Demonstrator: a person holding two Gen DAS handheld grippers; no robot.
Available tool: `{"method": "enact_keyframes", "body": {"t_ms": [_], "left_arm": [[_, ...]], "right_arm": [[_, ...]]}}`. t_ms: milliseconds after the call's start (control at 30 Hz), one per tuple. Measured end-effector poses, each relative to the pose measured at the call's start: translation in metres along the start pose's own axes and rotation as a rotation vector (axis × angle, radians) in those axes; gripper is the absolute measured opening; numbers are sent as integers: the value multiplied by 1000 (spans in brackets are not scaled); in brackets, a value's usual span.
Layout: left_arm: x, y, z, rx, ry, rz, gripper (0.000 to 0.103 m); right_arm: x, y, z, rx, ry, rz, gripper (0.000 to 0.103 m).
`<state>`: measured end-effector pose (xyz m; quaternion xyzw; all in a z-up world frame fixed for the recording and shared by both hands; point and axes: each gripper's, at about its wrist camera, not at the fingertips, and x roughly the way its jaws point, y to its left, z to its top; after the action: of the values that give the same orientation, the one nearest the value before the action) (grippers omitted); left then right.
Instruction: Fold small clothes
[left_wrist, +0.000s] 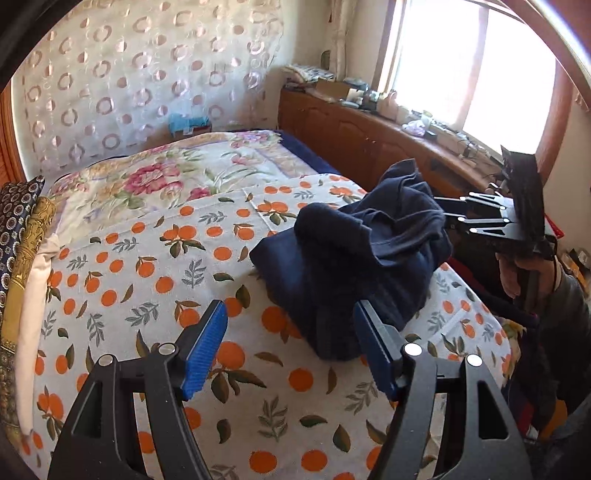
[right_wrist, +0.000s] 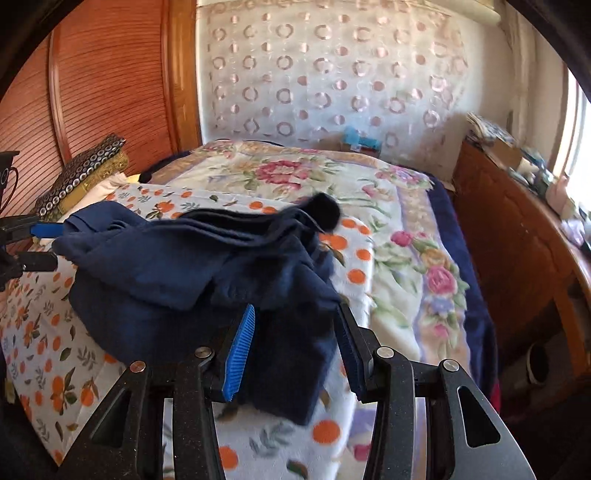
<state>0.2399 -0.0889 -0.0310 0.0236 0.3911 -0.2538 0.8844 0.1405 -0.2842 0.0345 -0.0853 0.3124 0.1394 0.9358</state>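
Bedroom surroundings are shown from the left wrist: a bed covered with an orange-fruit printed sheet, a floral blanket behind it, a circle-patterned curtain on the far wall, and a wooden cabinet under a bright window. A dark navy garment is heaped on the sheet near the bed's right edge. The left gripper is held with its jaws wide, the right blue pad just beside the cloth; bare sheet lies open to the left. The right gripper is seen past the heap, its fingertips hidden by the fabric.

From the right wrist, a wooden headboard, stacked pillows and the same curtain are seen. The navy garment is spread across the sheet. The right gripper has its jaws parted, with a hanging fold of the cloth between them; whether it is pinched cannot be told. The left gripper is cut off at the frame's left edge. The window side is overexposed.
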Motion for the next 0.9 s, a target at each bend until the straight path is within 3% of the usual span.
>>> {"method": "enact_keyframes", "body": {"t_ms": [233,367,500,633,733,900], "left_arm": [[36,-30,36,70,-24,-24,71],[62,-21,59,56,-37,86,71],[79,15,63,-55,-21,202,71],[84,34,50,-106,25,150,71],[77,31,45,-100,16,141,71],[63,19,43,-89,-6,117,71]], "right_arm": [[24,-19,28,14,-9,-11,46],[36,-29,29,73,-8,-23,46],[28,-31,20,127,-26,-21,46],[26,-32,16,160,-32,44,47],[39,-32,17,151,-11,101,47],[38,-24,30,110,-32,122,47]]}}
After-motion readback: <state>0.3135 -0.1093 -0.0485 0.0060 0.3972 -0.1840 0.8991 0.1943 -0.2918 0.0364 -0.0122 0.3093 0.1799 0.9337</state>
